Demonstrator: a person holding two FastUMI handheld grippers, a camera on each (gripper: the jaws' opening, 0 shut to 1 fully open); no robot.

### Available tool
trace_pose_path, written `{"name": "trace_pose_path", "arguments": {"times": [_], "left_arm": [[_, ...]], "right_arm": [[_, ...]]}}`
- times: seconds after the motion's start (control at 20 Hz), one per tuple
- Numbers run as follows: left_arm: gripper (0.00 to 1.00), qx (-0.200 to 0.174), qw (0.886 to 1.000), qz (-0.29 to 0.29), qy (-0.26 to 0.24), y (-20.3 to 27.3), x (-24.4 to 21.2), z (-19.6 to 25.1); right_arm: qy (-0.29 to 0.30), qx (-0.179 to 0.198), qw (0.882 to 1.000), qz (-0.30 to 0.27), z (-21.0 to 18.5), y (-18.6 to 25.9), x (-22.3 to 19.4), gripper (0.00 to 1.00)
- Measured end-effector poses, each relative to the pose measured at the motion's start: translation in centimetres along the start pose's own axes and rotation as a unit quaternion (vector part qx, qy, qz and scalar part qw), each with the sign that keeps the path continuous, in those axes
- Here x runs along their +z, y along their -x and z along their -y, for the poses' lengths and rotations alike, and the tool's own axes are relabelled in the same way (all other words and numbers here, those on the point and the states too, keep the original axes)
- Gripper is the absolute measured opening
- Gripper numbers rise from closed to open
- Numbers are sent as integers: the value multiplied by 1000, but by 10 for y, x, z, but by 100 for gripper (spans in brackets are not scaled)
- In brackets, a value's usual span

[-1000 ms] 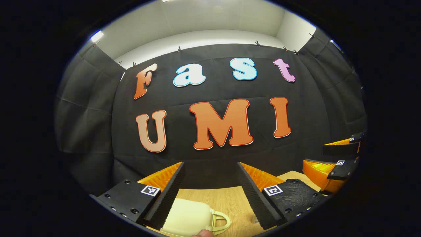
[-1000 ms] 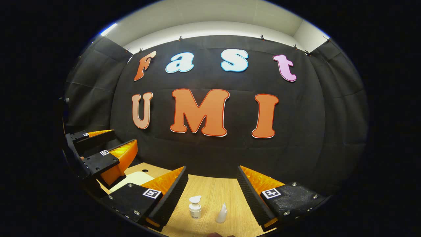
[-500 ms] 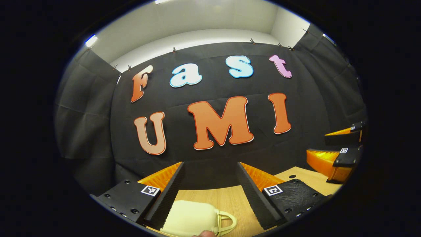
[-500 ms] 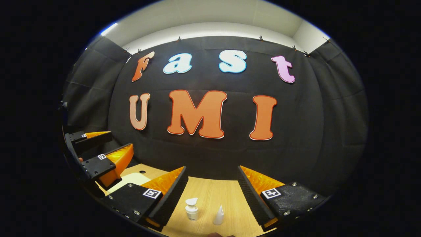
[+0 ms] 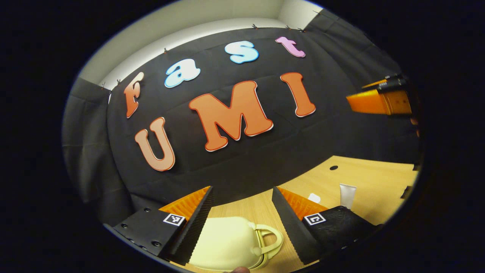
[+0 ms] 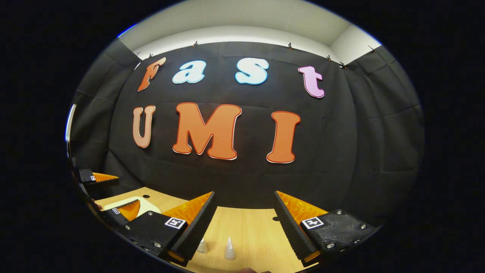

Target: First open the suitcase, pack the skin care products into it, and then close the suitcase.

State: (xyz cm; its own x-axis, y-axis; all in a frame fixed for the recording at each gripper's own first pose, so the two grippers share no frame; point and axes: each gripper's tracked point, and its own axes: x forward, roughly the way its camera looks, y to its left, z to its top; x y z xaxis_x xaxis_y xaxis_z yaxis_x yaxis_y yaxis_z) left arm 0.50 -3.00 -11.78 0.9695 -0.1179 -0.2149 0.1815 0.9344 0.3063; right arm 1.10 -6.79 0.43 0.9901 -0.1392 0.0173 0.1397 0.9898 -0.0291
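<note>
While the cream suitcase (image 5: pixel 227 244) lies closed at the bottom centre of the left gripper view, the left gripper (image 5: pixel 242 223) hangs over it with its jaws spread wide and nothing between them — likewise the right gripper (image 6: pixel 244 225), wide apart and empty above the table (image 6: pixel 250 227).

The case looks like a smooth, rounded hard shell with a looped handle (image 5: pixel 271 240) on its right side. A glossy curved lid offers little purchase, so the fingers may well slip off its edge, or push the whole case along the wood-grain tabletop instead of lifting the lid, unless the other gripper steadies it.

In the right gripper view, two small white skin care products stand at the bottom of the frame: a cone-capped tube (image 6: pixel 229 250) and, just left of it, a bottle (image 6: pixel 202 247) partly hidden behind the left finger. In the left gripper view, a white tube (image 5: pixel 347 195) stands at lower right. Being slim and upright, they would topple at a careless brush, and a squeezed soft tube may slide out of the grip.
</note>
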Motion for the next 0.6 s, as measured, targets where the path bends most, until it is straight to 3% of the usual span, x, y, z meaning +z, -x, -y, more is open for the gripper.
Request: {"name": "trace_pose_path", "arguments": {"times": [0.3,0.6], "left_arm": [[98,-31,995,-41,-84,-18,-58,32],[98,-54,977,-111,-172,-35,-135,55]], "right_arm": [[10,-28,1000,-10,26,0,-8,95],[13,-43,999,-13,41,2,-10,95]]}}
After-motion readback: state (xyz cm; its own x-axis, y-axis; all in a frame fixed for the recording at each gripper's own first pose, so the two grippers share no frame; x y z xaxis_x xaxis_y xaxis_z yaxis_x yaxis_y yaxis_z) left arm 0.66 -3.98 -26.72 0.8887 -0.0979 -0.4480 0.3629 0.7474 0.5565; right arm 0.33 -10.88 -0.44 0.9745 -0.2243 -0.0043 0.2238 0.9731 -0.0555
